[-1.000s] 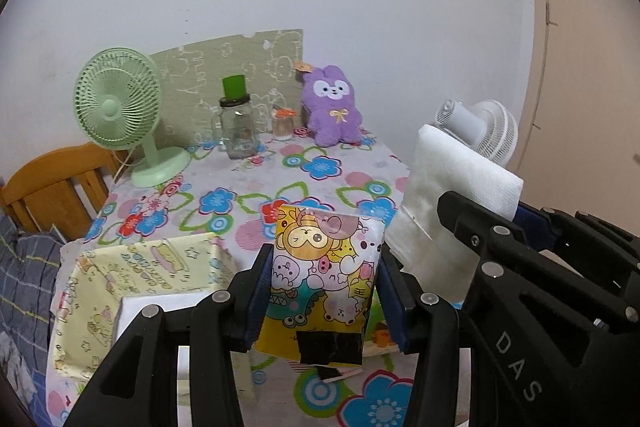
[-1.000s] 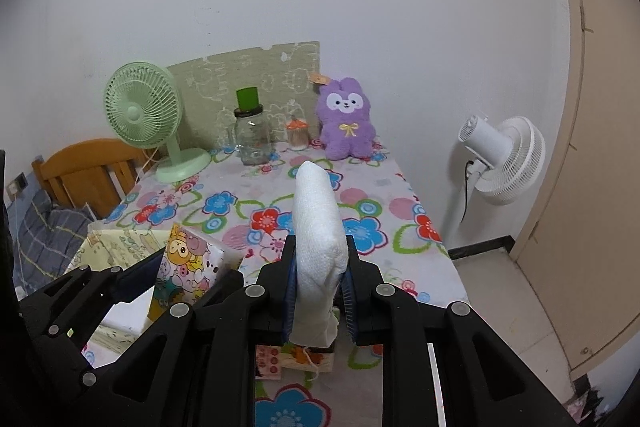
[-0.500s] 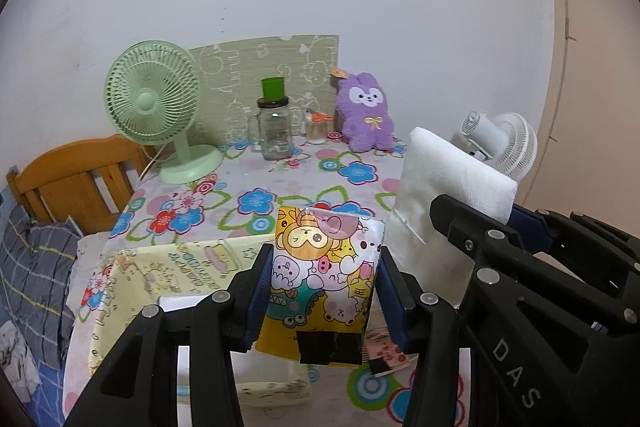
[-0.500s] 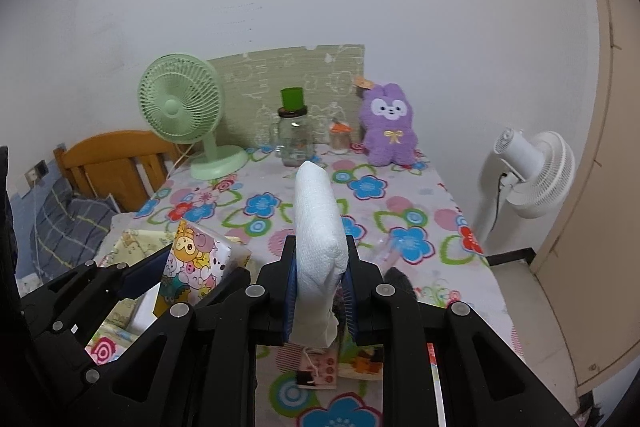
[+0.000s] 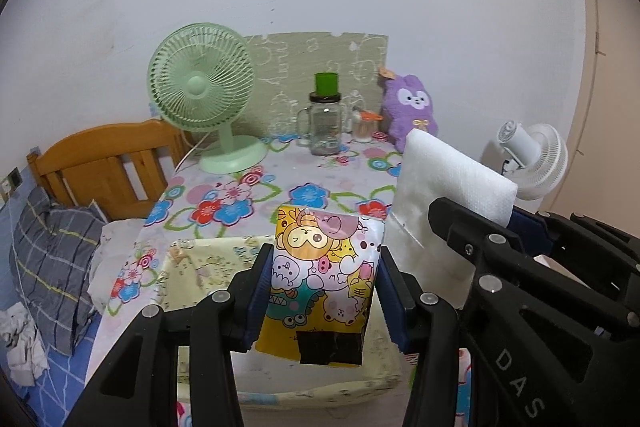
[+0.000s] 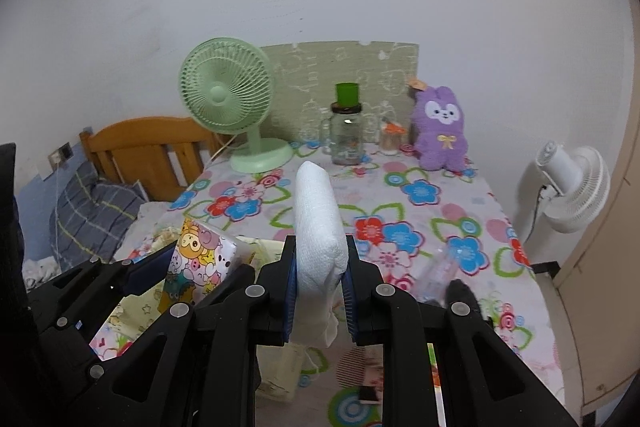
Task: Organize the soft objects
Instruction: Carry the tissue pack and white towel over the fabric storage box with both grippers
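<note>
At the far left we saw a wooden bed frame [image 5: 104, 163] with a grey plaid pillow [image 5: 52, 259] beside the surface [image 5: 320, 183], which was covered in a flowered cloth. Further back on it stood a mint-green desk fan [image 5: 204, 95], a glass jar with a green lid [image 5: 325, 119] and a purple plush bunny [image 5: 412, 113] against the wall, apparently parked clear of the working area.

Nearer us lay a pale yellow printed fabric box [image 5: 208, 267], open-topped, which we judged to be the bin for the soft items. Our left gripper [image 5: 324, 291] was closed part-way on a soft packet printed with bright cartoon animals [image 5: 320, 279], pinched by its sides and held upright above the box, probably so it could be lowered in on edge.

To the right, our right gripper [image 6: 320, 291] was nearly fully closed on a white textured pack of tissues [image 6: 318, 227], squeezed thin between the pads and standing upright over the surface just beside the box. We judged both items were being carried together towards that box; neither was in it yet. A white pedestal fan [image 6: 568, 183] stood on the floor at the far right.
</note>
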`<action>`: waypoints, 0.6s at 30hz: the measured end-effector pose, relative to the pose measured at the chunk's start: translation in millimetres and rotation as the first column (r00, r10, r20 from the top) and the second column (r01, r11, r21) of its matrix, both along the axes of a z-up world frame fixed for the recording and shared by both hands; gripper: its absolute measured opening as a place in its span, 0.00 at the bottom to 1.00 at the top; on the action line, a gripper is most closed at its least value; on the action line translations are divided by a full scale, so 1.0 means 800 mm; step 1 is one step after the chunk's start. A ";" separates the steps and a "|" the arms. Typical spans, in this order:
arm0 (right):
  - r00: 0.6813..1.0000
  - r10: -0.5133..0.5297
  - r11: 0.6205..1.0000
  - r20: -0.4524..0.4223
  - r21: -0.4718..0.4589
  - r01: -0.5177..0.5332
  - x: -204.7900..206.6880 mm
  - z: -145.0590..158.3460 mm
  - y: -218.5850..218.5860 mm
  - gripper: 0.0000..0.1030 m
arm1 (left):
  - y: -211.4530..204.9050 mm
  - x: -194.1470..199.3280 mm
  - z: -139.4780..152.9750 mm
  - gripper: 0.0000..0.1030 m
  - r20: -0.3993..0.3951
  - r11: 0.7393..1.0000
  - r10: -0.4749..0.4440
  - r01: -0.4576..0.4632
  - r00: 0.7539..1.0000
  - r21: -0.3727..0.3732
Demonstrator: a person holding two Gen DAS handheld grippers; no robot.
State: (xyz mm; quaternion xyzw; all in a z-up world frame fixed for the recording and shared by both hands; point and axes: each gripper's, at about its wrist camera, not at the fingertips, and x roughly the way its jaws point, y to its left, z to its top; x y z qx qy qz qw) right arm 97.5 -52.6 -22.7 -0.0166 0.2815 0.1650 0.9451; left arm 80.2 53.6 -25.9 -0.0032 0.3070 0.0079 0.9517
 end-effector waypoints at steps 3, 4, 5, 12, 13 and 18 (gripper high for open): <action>0.999 0.038 0.999 -0.017 0.013 -0.038 0.005 -0.006 0.015 0.22 | 0.014 0.005 -0.007 0.49 -0.013 1.000 0.015 -0.015 1.000 0.001; 0.999 0.044 0.999 -0.020 0.013 -0.044 0.006 -0.008 0.019 0.22 | 0.018 0.006 -0.010 0.49 -0.017 1.000 0.019 -0.019 1.000 0.003; 0.998 0.051 0.999 -0.024 0.011 -0.051 0.008 -0.011 0.024 0.22 | 0.024 0.008 -0.013 0.49 -0.023 1.000 0.023 -0.023 0.999 0.004; 0.993 0.095 0.995 -0.065 0.008 -0.095 0.021 -0.029 0.055 0.22 | 0.048 0.018 -0.032 0.49 -0.060 0.998 0.061 -0.061 0.996 0.003; 0.992 0.101 0.995 -0.071 0.004 -0.101 0.024 -0.032 0.059 0.22 | 0.051 0.019 -0.035 0.49 -0.065 0.998 0.065 -0.065 0.996 -0.001; 0.986 0.125 0.992 -0.108 -0.014 -0.127 0.036 -0.050 0.073 0.22 | 0.064 0.030 -0.054 0.49 -0.106 0.996 0.086 -0.087 0.991 -0.002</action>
